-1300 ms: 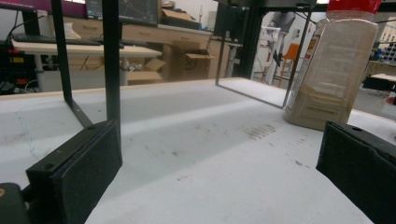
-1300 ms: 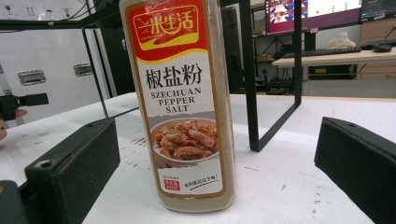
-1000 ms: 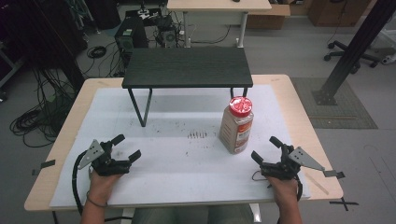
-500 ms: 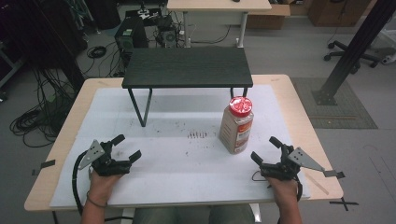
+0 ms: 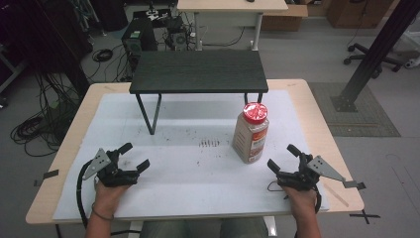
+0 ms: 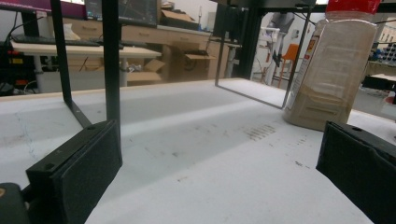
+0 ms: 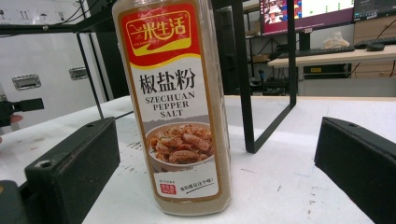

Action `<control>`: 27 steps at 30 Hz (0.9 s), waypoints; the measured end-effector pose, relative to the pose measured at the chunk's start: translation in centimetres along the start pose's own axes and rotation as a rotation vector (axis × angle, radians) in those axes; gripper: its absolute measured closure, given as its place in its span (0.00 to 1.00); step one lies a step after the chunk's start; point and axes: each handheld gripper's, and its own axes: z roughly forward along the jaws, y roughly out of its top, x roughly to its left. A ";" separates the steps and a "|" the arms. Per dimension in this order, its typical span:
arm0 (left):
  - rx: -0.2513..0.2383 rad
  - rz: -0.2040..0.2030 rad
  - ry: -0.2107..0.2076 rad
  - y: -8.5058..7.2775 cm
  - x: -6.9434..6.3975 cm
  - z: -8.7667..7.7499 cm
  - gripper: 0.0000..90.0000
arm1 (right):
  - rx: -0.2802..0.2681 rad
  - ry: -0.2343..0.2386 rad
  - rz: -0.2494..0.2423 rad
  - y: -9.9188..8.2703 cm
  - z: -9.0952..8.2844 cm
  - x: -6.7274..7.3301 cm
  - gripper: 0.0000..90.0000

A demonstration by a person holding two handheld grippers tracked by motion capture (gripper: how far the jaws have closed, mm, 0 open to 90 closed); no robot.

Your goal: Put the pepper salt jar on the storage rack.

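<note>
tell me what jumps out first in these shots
A tall jar of pepper salt with a red lid stands upright on the white table, in front of the open right gripper. Behind it stands a small black shelf; the left gripper rests open, near-left.

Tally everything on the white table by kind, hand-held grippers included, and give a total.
Spice bottle: 1
Black shelf: 1
Hand-held grippers: 2, the left and the right, both open
Total: 4
</note>
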 end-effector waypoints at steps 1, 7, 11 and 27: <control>0.000 0.000 0.001 0.0 0.0 0.0 0.00 | 0.004 -0.001 -0.003 0.1 0.1 0.1 0.00; -0.001 -0.002 -0.001 0.0 0.0 0.0 0.00 | 0.017 -0.002 -0.028 0.5 0.3 0.7 0.00; 0.000 0.000 -0.001 0.0 0.0 0.0 0.00 | 0.023 0.000 -0.054 1.3 0.8 1.4 0.00; 0.002 0.007 0.000 0.0 -0.1 0.0 0.00 | 0.066 -0.008 -0.109 2.7 2.9 2.8 0.00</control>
